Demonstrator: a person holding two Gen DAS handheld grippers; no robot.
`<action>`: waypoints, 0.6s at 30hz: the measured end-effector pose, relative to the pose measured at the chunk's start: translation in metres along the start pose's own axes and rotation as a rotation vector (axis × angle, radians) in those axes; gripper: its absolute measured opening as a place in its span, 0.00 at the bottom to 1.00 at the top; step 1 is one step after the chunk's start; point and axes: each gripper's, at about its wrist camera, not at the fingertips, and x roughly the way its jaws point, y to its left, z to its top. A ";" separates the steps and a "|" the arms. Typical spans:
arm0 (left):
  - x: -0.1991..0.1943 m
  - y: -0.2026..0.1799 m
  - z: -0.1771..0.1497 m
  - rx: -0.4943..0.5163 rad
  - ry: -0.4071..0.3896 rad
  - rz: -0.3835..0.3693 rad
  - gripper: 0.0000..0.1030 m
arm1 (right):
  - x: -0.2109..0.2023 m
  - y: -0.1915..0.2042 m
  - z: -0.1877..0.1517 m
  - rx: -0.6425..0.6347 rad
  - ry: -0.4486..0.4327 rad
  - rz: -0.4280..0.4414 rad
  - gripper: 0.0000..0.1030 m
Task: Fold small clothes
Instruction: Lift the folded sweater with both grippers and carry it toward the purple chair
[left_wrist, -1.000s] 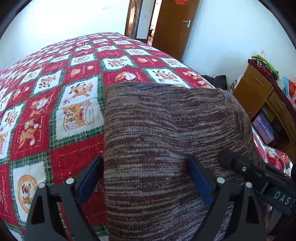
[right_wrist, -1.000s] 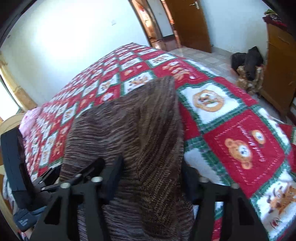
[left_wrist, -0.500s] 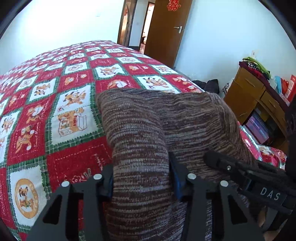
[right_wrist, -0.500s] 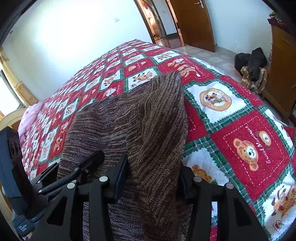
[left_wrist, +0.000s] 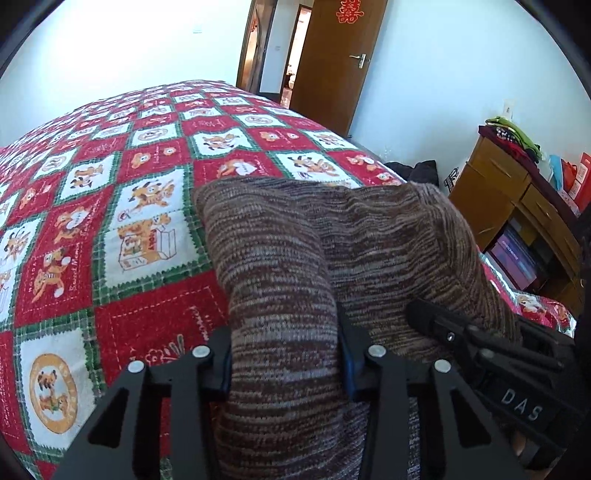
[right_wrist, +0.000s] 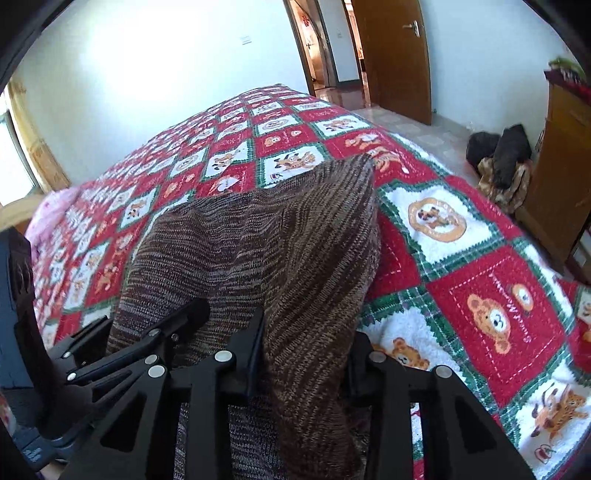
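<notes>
Nearest the lens, the left gripper (left_wrist: 284, 360) has just been closing and now grasps a bunched fold of the brown knit garment (left_wrist: 332, 240), its blue-padded fingers (left_wrist: 346, 365) pressing the cloth from both sides. The right gripper (right_wrist: 304, 354), likewise just closing, clenches a second fold of the same garment (right_wrist: 303, 251) near its right edge; each gripper appears at the side of the other's view. Beyond the fingers the garment lies spread on a bed covered by a red, white and green bear-print quilt (left_wrist: 92, 229). Farther off stand a wooden cabinet (left_wrist: 509, 199) with clothes piled on top, dark bags on the floor (right_wrist: 498, 155), and a brown door (left_wrist: 332, 59) in a white wall
</notes>
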 end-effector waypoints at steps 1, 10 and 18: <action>-0.002 -0.001 0.000 0.000 0.002 0.002 0.39 | -0.003 0.002 -0.001 -0.002 -0.003 -0.009 0.32; -0.046 -0.002 -0.004 0.004 0.002 0.011 0.31 | -0.060 0.029 -0.010 0.029 -0.064 0.037 0.30; -0.095 0.006 -0.012 0.030 -0.026 0.040 0.31 | -0.102 0.051 -0.033 0.085 -0.100 0.115 0.29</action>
